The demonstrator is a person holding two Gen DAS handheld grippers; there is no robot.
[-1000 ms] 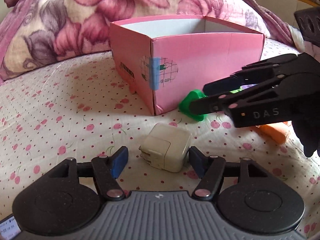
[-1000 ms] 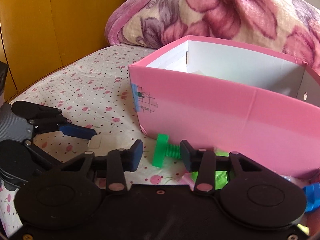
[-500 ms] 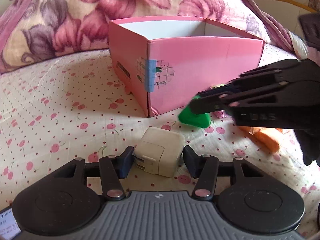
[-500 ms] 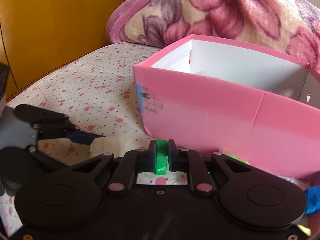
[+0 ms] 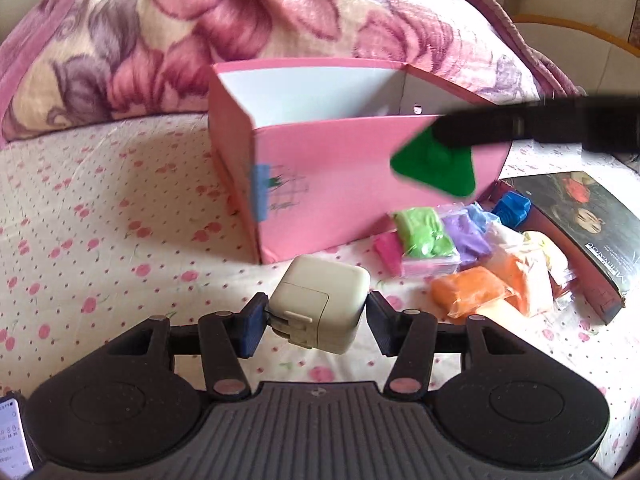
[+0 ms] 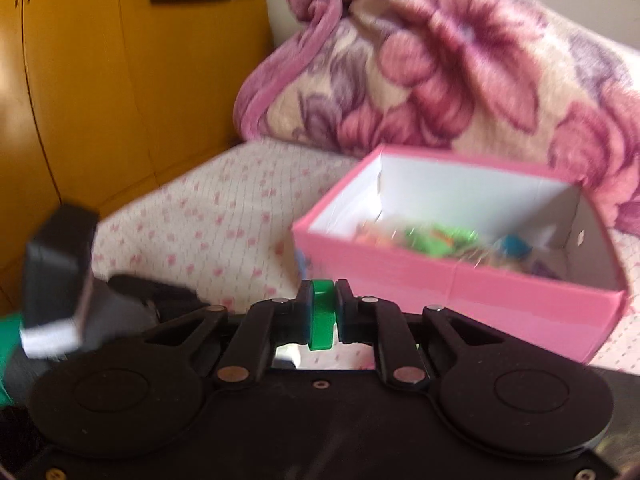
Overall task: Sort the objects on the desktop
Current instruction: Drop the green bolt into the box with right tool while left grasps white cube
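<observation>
While R claw [image 6: 322, 314] pinches green piece [image 6: 321, 320], L claw [image 5: 314, 322] clamps charger [image 5: 320, 304].

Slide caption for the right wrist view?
Right claw carries green piece toward pink box on the bed.

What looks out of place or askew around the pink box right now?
The white charger sits tilted between the left tool's fingers. A book lies among clay packets. The pink box looks undamaged.

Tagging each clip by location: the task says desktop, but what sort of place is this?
Most likely a bedroom, not a desk: the things lie on a cherry-print bedsheet, a flowered blanket is heaped behind the pink box, and a yellow headboard stands alongside.
</observation>
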